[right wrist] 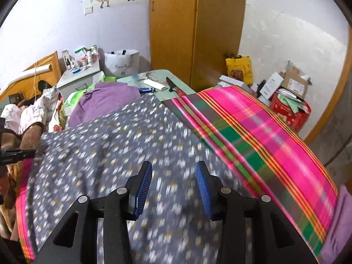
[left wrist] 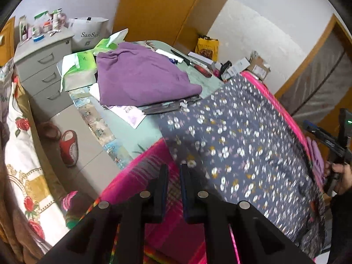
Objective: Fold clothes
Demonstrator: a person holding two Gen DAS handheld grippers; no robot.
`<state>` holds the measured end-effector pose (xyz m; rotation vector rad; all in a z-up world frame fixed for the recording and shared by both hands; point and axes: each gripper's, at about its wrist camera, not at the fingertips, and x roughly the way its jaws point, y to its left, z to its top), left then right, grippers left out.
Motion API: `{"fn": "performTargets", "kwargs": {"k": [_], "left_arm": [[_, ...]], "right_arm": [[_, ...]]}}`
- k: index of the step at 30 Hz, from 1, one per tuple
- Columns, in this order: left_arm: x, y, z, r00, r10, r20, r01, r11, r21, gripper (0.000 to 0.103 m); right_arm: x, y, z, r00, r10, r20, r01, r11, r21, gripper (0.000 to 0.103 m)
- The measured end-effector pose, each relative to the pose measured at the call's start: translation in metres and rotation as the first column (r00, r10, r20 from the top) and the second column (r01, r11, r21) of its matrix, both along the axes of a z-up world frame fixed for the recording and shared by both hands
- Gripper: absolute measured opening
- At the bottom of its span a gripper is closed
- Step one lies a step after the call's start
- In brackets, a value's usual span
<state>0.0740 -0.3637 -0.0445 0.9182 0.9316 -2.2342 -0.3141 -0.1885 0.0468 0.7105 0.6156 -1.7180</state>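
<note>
Grey-blue floral cloth [left wrist: 237,140] lies spread over a pink plaid cloth [right wrist: 259,132] on a table [left wrist: 140,132], both blurred by motion. In the left wrist view the floral cloth runs from the table's middle toward the lower right, and the plaid shows beneath it along both edges.

The left gripper [left wrist: 174,173] hangs over the pink plaid at the near edge, its jaws set narrowly apart; pink fabric fills the slit between them, but whether they pinch it cannot be told. The floral cloth's edge lies just right of its fingers.

The right gripper [right wrist: 173,176] hovers above the floral cloth with its blue pads [right wrist: 144,182] standing wide apart and nothing between them. The plaid band runs just to its right. The same gripper shows at the right rim of the left view, held by a hand [left wrist: 343,176].

Beyond the cloths a folded purple garment [left wrist: 140,79] rests on the table, near a green tissue pack [left wrist: 81,66] and a grey drawer unit [left wrist: 44,61].
</note>
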Motion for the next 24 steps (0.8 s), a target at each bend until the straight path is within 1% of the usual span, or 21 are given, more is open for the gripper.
{"fn": "performTargets", "kwargs": {"k": [5, 8, 13, 14, 15, 16, 17, 18, 19, 21, 24], "left_arm": [[-0.005, -0.013, -0.003, 0.999, 0.013, -0.04, -0.012, 0.999, 0.029, 0.011], [-0.007, -0.02, -0.004, 0.997, 0.017, -0.072, -0.012, 0.998, 0.063, 0.011], [-0.005, -0.025, -0.003, 0.994, 0.02, -0.111, -0.008, 0.994, 0.109, 0.012], [-0.002, -0.025, 0.0, 0.992, 0.026, -0.122, -0.013, 0.994, 0.106, 0.012], [0.001, -0.025, 0.004, 0.991, 0.034, -0.131, -0.021, 0.995, 0.096, 0.012], [0.002, -0.025, 0.007, 0.989, 0.041, -0.139, -0.028, 0.996, 0.09, 0.013], [0.004, -0.025, 0.009, 0.988, 0.047, -0.146, -0.035, 0.996, 0.085, 0.013], [0.006, -0.025, 0.012, 0.987, 0.053, -0.153, -0.041, 0.996, 0.08, 0.015], [0.006, -0.026, 0.012, 0.986, 0.056, -0.155, -0.044, 0.996, 0.078, 0.017], [0.006, -0.026, 0.009, 0.987, 0.058, -0.148, -0.045, 0.995, 0.088, 0.017], [0.004, -0.027, 0.003, 0.989, 0.067, -0.134, -0.054, 0.994, 0.1, 0.017]], "right_arm": [[-0.027, -0.06, -0.021, 1.0, 0.016, 0.023, -0.016, 0.999, 0.04, 0.043], [-0.042, -0.083, -0.034, 0.999, 0.009, 0.05, -0.013, 0.998, 0.068, 0.043], [-0.057, -0.101, -0.053, 0.994, -0.002, 0.113, -0.009, 0.996, 0.093, 0.043], [-0.057, -0.1, -0.055, 0.994, 0.001, 0.113, -0.012, 0.996, 0.092, 0.043], [-0.056, -0.1, -0.056, 0.994, 0.004, 0.111, -0.014, 0.996, 0.09, 0.041], [-0.055, -0.099, -0.057, 0.994, 0.002, 0.107, -0.012, 0.996, 0.092, 0.027], [-0.056, -0.099, -0.058, 0.996, -0.009, 0.093, 0.0, 0.995, 0.098, 0.015], [-0.056, -0.099, -0.058, 0.997, -0.022, 0.079, 0.014, 0.995, 0.103, 0.009], [-0.059, -0.098, -0.057, 0.997, -0.042, 0.068, 0.035, 0.994, 0.105, 0.009], [-0.064, -0.098, -0.054, 0.994, -0.074, 0.078, 0.067, 0.993, 0.094, 0.009], [-0.066, -0.101, -0.051, 0.993, -0.08, 0.087, 0.072, 0.993, 0.098, 0.01]]}}
